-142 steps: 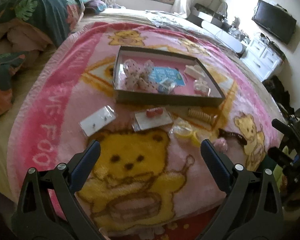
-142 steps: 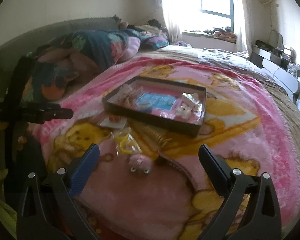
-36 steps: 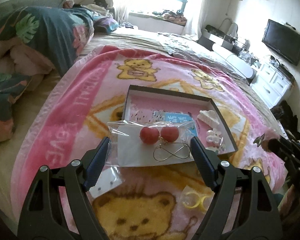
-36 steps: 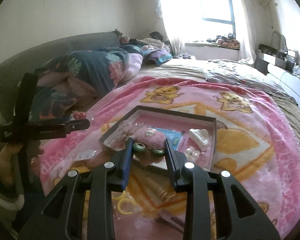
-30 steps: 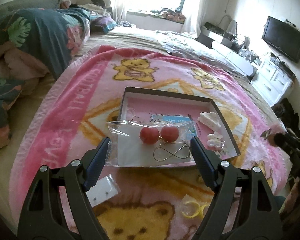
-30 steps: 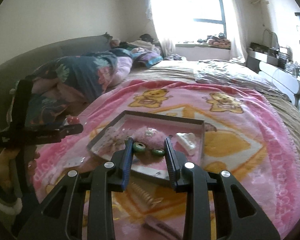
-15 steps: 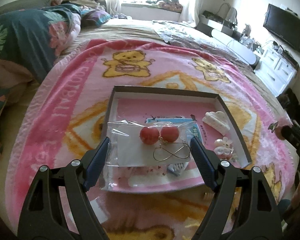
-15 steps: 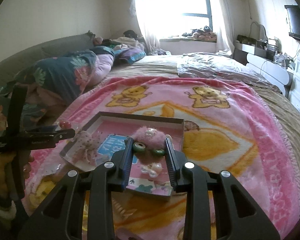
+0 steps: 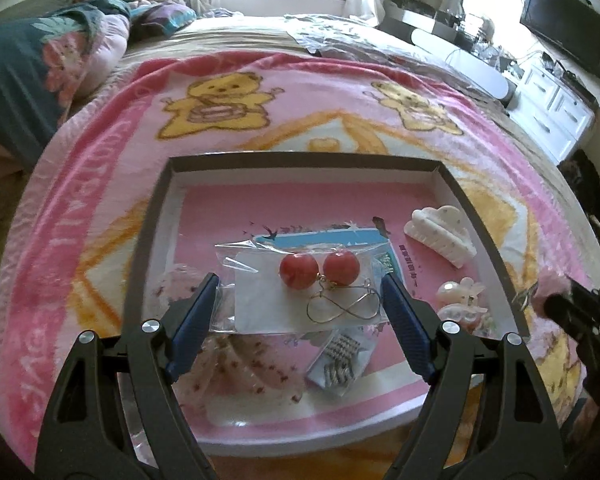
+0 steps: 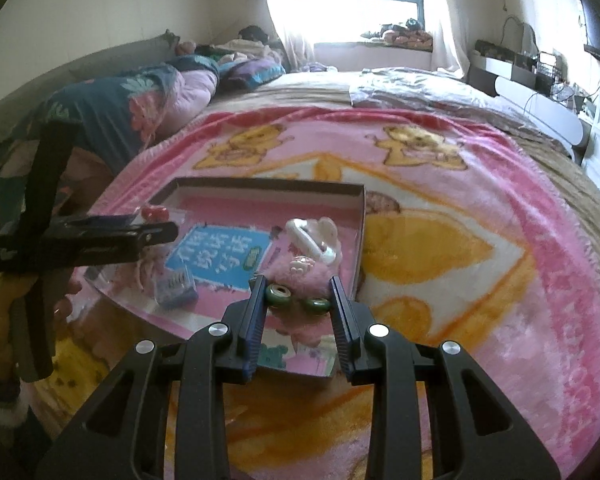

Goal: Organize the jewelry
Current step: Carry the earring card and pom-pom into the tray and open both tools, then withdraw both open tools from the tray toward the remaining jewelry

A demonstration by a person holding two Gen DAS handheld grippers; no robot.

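Observation:
My left gripper (image 9: 298, 300) is shut on a clear bag holding a card with red ball earrings (image 9: 320, 270), held over the middle of the dark-rimmed box (image 9: 300, 159) with a pink floor. My right gripper (image 10: 298, 292) is shut on a pink fluffy hair accessory with green beads (image 10: 300, 280), held over the box's right side (image 10: 362, 216). In the box lie a white claw clip (image 9: 440, 230), a pearly bunny clip (image 9: 462, 302), a small packet of silver pieces (image 9: 338, 358) and a blue card (image 10: 220, 256). The left gripper also shows in the right wrist view (image 10: 156, 226).
The box sits on a pink bear-print blanket (image 9: 100, 200) spread over a bed. Quilts and pillows (image 10: 140, 108) are piled at the far left. A white dresser (image 9: 556, 100) and a TV (image 9: 568, 36) stand to the right of the bed.
Both grippers have moved forward over the box with their items held. The box now fills more of both views.

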